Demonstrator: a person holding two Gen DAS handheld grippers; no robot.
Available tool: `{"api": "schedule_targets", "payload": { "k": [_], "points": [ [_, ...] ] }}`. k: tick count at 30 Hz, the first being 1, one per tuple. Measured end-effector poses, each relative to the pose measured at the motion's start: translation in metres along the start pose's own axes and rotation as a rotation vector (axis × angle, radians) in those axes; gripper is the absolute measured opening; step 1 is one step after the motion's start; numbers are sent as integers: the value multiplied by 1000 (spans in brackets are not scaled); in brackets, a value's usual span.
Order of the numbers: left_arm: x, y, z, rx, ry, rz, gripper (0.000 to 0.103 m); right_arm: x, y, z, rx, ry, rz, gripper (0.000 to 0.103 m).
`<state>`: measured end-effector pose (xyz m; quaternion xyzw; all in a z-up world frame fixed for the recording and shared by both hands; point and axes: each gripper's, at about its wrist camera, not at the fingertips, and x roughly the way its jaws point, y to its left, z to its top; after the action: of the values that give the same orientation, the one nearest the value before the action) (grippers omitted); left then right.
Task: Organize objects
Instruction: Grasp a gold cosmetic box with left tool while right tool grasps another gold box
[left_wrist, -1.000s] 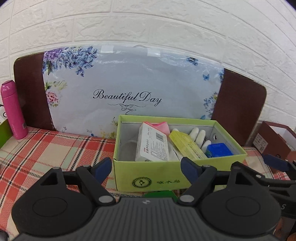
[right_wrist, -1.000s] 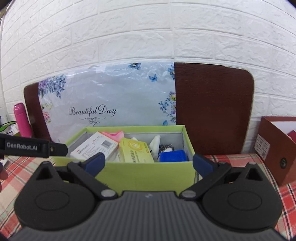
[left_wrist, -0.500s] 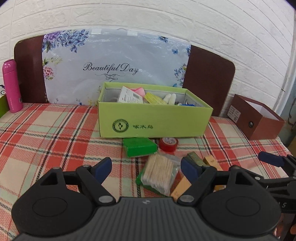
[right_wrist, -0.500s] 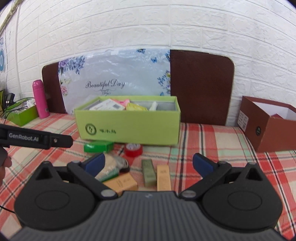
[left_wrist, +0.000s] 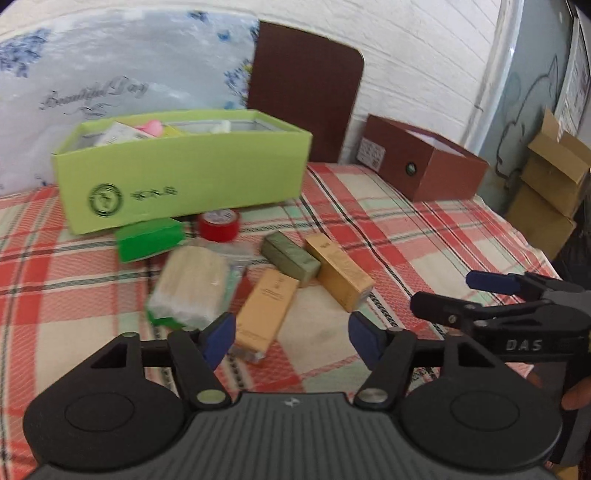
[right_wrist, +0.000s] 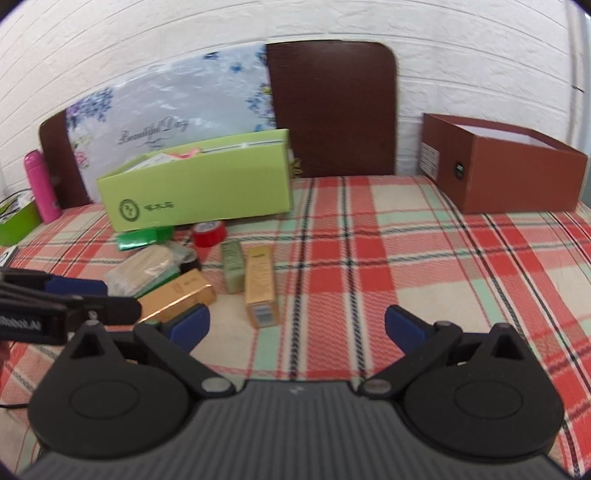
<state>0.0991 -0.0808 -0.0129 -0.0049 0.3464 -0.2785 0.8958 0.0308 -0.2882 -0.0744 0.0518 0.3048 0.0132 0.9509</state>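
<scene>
Clutter sits in a loose heap on the plaid-covered counter (right_wrist: 424, 258), just in front of the green box (left_wrist: 184, 177), which already holds a few packets. Nearest the left gripper (left_wrist: 291, 338) lies a tan carton (left_wrist: 264, 310), with a second tan carton (left_wrist: 338, 271) and an olive carton (left_wrist: 291, 260) touching or nearly touching beside it. A bag of wooden sticks (left_wrist: 194, 284), a small green box (left_wrist: 149, 240) and a red tape roll (left_wrist: 219, 225) lie closer to the green box.

Both sets of jaws stand wide and hold nothing; the right gripper (right_wrist: 295, 326) hovers over bare cloth to the right of the heap.

The cartons look light and stiff, probably thin card that would dent under a hard squeeze, so a hold across the narrow sides near the middle seems best. The bag looks soft and slippery and may sag; pinching it around its bulk should serve better than by a corner.

Room is tight inside the heap, where cartons crowd each other. To the right the cloth is open as far as the brown box (right_wrist: 517, 173), giving plenty of space to swing.
</scene>
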Motion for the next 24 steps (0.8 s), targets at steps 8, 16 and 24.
{"api": "schedule_targets", "payload": {
  "k": [8, 16, 24],
  "points": [
    [39, 5, 7, 34, 42, 61, 57, 8, -8, 0, 15, 14, 5, 100],
    [16, 17, -12, -33, 85, 92, 35, 46, 13, 16, -57, 65, 55, 80],
    [-25, 39, -38, -99, 89, 169, 35, 81, 36, 18, -128, 159, 93, 27]
  ]
}}
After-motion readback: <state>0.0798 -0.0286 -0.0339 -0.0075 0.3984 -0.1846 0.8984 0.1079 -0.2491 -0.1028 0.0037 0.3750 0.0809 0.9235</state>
